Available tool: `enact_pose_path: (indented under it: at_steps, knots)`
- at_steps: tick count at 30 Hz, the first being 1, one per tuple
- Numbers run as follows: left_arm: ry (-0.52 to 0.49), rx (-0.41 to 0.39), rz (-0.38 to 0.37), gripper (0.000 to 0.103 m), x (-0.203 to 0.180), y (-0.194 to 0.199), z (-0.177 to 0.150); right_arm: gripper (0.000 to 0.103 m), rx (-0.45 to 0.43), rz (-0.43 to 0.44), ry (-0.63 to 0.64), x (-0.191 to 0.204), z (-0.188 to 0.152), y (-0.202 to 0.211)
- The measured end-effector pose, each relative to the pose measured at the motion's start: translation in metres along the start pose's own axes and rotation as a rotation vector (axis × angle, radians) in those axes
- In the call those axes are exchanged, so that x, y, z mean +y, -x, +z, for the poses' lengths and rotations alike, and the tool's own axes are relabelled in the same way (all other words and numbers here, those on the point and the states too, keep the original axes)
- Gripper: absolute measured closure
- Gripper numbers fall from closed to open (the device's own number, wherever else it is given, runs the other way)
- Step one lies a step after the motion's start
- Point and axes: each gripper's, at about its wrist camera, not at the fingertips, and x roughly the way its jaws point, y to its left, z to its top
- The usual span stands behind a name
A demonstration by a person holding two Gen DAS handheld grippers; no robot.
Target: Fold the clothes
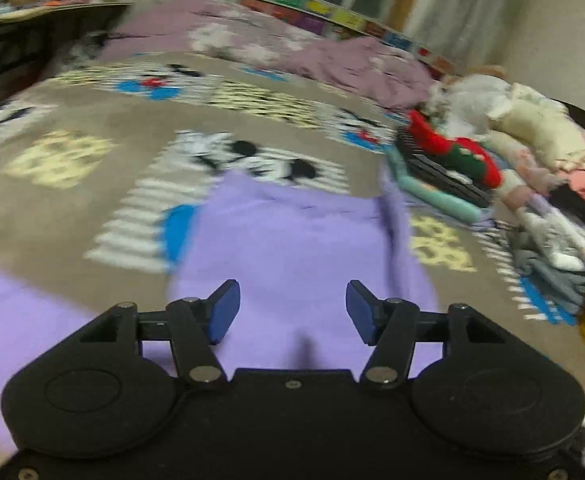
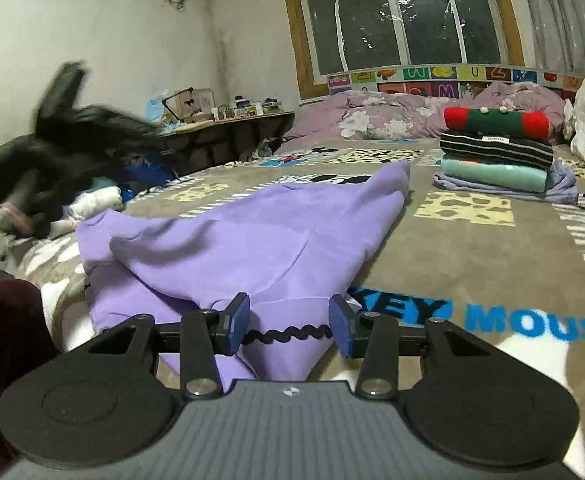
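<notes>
a stack of folded clothes [image 2: 496, 156] waits far ahead of the right tool [image 2: 289, 322], while the lilac sweatshirt [image 2: 228, 248] lies half-folded on the bed just beyond both tools, the left tool [image 1: 292, 308] gaping empty, the right part-open around a black cord.

Each wrist camera looks forward and slightly down along its claw, close above the bed [image 2: 472, 248]; both share the purple garment [image 1: 292, 248] and the window [image 2: 404, 16].

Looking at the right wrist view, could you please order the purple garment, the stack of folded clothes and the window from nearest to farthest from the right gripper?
1. Purple garment: directly ahead of the right gripper, a corner lying between its open pads.
2. Stack of folded clothes: farther up the bed, to the right.
3. Window: on the far wall, behind the bed.
</notes>
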Motion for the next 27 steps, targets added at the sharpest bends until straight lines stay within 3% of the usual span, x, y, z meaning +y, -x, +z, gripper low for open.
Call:
enact_pose_path:
  at_steps: [5, 11, 19, 21, 23, 27]
  knots:
    - [-0.004, 0.059, -0.096, 0.045, -0.035, -0.064, 0.029, 0.057, -0.004, 0.034, 0.105, 0.013, -0.001, 0.002]
    - [-0.055, 0.098, -0.122, 0.045, -0.067, -0.123, 0.052, 0.057, 0.023, 0.075, 0.208, 0.027, -0.004, -0.007]
    - [-0.061, 0.117, -0.149, 0.045, -0.085, -0.178, 0.078, 0.057, 0.025, 0.109, 0.173, 0.021, -0.005, -0.014]
    - [-0.051, 0.13, -0.147, 0.048, -0.086, -0.19, 0.082, 0.057, 0.023, 0.115, 0.159, 0.02, -0.005, -0.015]
    - [-0.043, 0.144, -0.142, 0.058, -0.085, -0.203, 0.084, 0.057, 0.022, 0.121, 0.145, 0.019, -0.005, -0.016]
    - [-0.027, 0.159, -0.145, 0.062, -0.085, -0.222, 0.086, 0.057, 0.029, 0.133, 0.125, 0.017, -0.006, -0.019]
